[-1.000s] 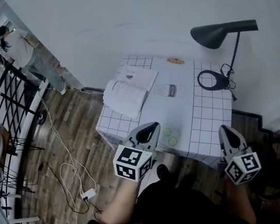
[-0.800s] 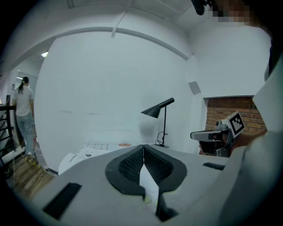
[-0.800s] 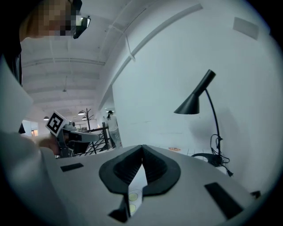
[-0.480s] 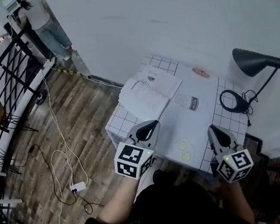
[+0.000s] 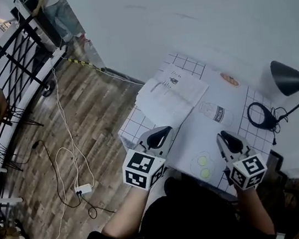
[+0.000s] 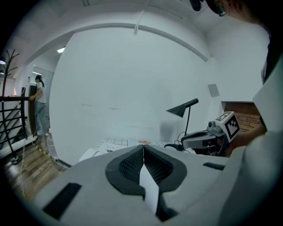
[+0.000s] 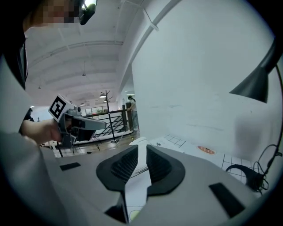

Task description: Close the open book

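The open book (image 5: 172,97) lies flat with white pages up at the far left corner of the small table (image 5: 248,108). It also shows in the left gripper view as the book (image 6: 93,152) and in the right gripper view as the book (image 7: 142,142). My left gripper (image 5: 163,131) hovers over the table's near left edge, short of the book, its jaws shut on nothing. My right gripper (image 5: 224,137) hangs above the near right part of the table. Its jaws are opening, with a narrow gap and nothing between them. Each gripper sees the other: the right gripper (image 6: 204,139) and the left gripper (image 7: 77,124).
A white grid cloth covers the table, with a printed mat (image 5: 213,113), two green circles (image 5: 202,161) and an orange mark (image 5: 229,79). A black desk lamp (image 5: 293,80) and a coiled cable (image 5: 261,115) stand at the right. White wall behind; wood floor, railing and cords (image 5: 68,156) lie to the left.
Both grippers have come forward toward the table's near edge, the right one drawing closer to the left. The right jaws, shut before, now stand slightly apart. The head view has swung.
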Available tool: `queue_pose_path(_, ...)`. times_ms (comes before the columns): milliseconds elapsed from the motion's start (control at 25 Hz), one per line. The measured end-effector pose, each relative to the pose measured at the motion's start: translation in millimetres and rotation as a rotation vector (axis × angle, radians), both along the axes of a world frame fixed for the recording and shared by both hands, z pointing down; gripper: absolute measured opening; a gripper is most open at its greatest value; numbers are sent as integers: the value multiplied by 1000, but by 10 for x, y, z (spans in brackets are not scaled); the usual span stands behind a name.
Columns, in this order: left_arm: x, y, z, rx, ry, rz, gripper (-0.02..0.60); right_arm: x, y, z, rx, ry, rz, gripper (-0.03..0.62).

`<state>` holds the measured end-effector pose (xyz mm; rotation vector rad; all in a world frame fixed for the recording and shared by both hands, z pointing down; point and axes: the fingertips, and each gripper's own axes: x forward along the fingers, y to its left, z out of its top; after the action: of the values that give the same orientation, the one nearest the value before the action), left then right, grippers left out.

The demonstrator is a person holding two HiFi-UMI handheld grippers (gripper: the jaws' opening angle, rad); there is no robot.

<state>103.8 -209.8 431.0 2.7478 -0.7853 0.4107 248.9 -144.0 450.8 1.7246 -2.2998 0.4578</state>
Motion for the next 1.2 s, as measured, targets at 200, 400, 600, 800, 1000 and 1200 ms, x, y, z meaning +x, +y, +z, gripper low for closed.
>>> queue_pose_path(200,-25,-183,102,-14,-29,-71,11,-48,-310,240,-37,28,-90,71)
queue_pose_path(400,-99,-256,333,-47,-62,-115,11,-102,-566,558,-82,89,-179,92)
queue_pose_path(600,-213,-291,583,-95,-58,-180,11,-151,-824,878,-127,185,-265,124)
queue_pose_path(800,-269,-326,802,-146,-55,-216,11,-180,-1081,1207,-145,311,-347,163)
queue_pose_path(1000,-329,-364,1000,-182,-72,-242,11,-191,-1273,1493,-156,377,-391,209)
queue_pose_path(1200,-333,-387,1201,-223,-90,-250,11,-201,-1419,1862,-183,496,-461,232)
